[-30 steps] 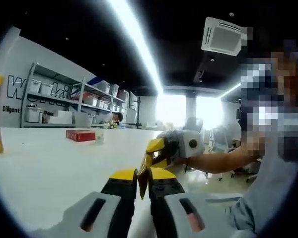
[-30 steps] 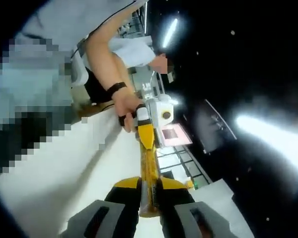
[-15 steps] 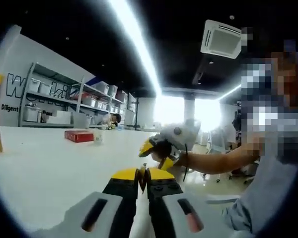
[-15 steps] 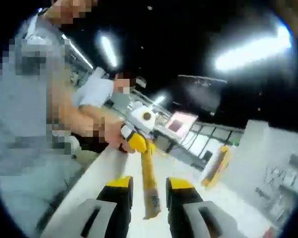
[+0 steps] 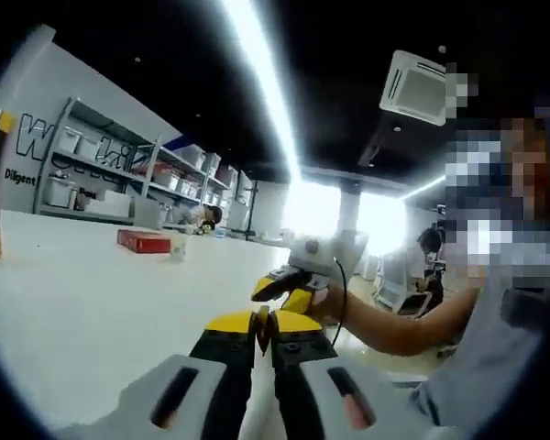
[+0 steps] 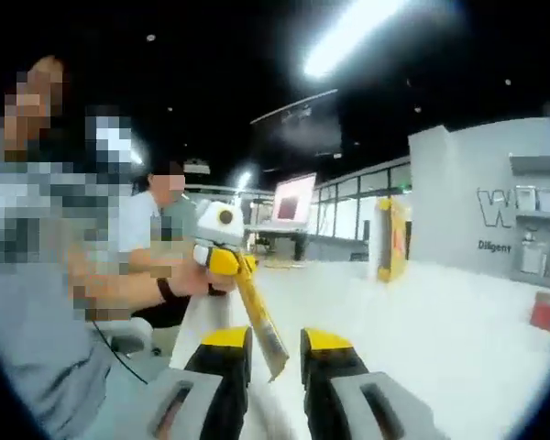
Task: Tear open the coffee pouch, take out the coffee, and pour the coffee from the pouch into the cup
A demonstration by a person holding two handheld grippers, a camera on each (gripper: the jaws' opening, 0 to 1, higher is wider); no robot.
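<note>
The coffee pouch [image 6: 257, 312] is a long narrow yellow stick; its far end sits in my left gripper [image 6: 224, 263], held by a hand over the table edge. Its near end hangs free in the gap of my right gripper [image 6: 275, 346], whose jaws stand open on either side without touching it. In the left gripper view my left gripper [image 5: 263, 326] is shut on the thin pouch edge [image 5: 263, 332], and the right gripper [image 5: 288, 286] is just beyond it. A small pale cup-like thing [image 5: 177, 246] stands far off on the table.
A white table [image 5: 82, 302] stretches away, with a red box [image 5: 144, 240] beside the cup-like thing. An upright yellow object [image 6: 390, 240] stands further along the table. Shelves with bins [image 5: 101, 183] line the wall. A seated person [image 6: 160, 229] is behind.
My right gripper, shut on the pouch a second ago, has opened and let go. Its view has rolled toward level. The left gripper has kept its hold.
</note>
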